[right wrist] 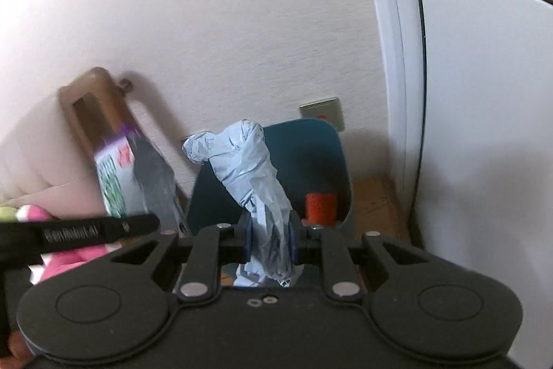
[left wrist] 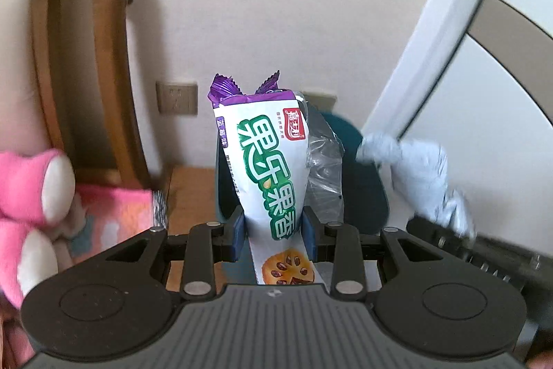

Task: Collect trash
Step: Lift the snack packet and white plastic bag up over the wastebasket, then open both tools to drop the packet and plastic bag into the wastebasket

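Here left gripper (left wrist: 274, 232) clamps 果乐果香 wrapper (left wrist: 268, 158) (purple-topped), right gripper (right wrist: 269, 239) pinches crumpled tissue (right wrist: 249, 168)

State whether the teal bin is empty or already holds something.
Not empty: an orange item sits inside the teal bin. What lies deeper, cannot tell.

The white and purple plastic snack wrapper (left wrist: 273, 168) carries the only clear print. Big green Chinese characters with white outline run down its front and read 果乐果香. Near the top edge there is a small red square brand logo with white characters, which seem to be 嘉士利. On the purple strip at the side, small white characters read 蓝莓味. In the right wrist view, the black bar of the other gripper (right wrist: 79, 232) has a line of white letters, but it is too blurred to read.
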